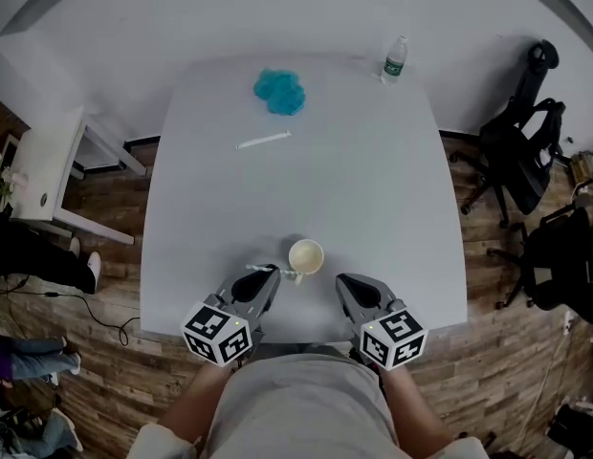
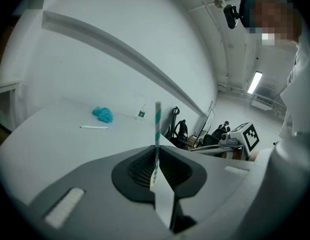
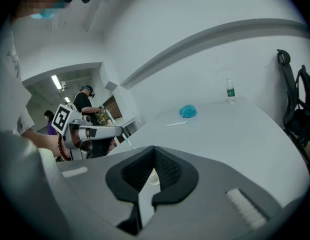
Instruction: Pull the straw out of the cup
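– Surface: one pale grey table (image 1: 373, 180), rounded corners, standing on a wood-plank floor (image 1: 105, 285). Entered?

– Entered. Hand-held items next.

– Left gripper (image 2: 156, 154): jaws pressed onto one paper straw (image 2: 157, 129), teal-and-white striped. It stands upright between the pads, with most of its length above them.

– Where is the straw relative to the cup?

– Outside it. From the head view the straw lies across the left gripper's tip, and its far end is just beside the cup's near rim. I cannot tell whether it touches.

– Right gripper?

– Right gripper (image 3: 154, 151): jaws pressed together, nothing pinched. It sits near the table's front edge, to the cup's right and apart from it.

– Cup?

– One cream paper cup (image 1: 306, 256), upright, between the two grippers and slightly beyond their tips.

– Further out?

– One thin white stick (image 1: 264, 141), lying flat past mid-table. One crumpled blue cloth (image 1: 279, 92) is near the far edge. One clear water bottle (image 1: 395, 57) with a green label stands upright at the far right corner.

– Off the table?

– Black office chairs (image 1: 521, 151) on the right. One white side table (image 1: 38, 175) on the left.
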A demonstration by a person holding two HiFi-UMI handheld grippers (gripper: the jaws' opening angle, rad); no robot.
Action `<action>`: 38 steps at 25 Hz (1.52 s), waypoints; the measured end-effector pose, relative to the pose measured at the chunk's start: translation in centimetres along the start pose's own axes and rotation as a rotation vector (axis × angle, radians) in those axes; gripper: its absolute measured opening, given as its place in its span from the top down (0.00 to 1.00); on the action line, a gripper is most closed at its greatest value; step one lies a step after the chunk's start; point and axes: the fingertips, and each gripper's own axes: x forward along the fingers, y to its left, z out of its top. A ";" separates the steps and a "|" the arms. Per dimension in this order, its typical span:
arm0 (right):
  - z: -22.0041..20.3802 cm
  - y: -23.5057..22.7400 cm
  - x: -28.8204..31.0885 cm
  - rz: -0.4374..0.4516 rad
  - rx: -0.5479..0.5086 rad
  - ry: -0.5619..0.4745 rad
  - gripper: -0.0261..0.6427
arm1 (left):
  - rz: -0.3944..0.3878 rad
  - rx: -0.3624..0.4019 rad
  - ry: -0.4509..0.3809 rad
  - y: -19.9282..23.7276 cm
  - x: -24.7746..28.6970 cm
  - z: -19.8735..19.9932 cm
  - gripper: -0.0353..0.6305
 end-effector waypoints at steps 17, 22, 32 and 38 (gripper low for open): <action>0.9 2.0 -0.9 -0.001 -0.044 -0.009 0.95 | -0.013 0.051 0.053 -2.2 -2.6 -1.0 0.88; 1.1 2.3 -0.9 -0.016 -0.058 -0.016 0.95 | -0.026 0.081 0.067 -2.8 -2.6 -1.0 0.88; 0.7 3.1 -1.0 -0.012 -0.050 -0.019 0.95 | -0.037 0.082 0.066 -2.8 -2.9 -1.0 0.88; 0.7 3.4 -0.9 -0.019 -0.053 -0.024 0.95 | -0.038 0.080 0.069 -2.8 -3.0 -1.0 0.88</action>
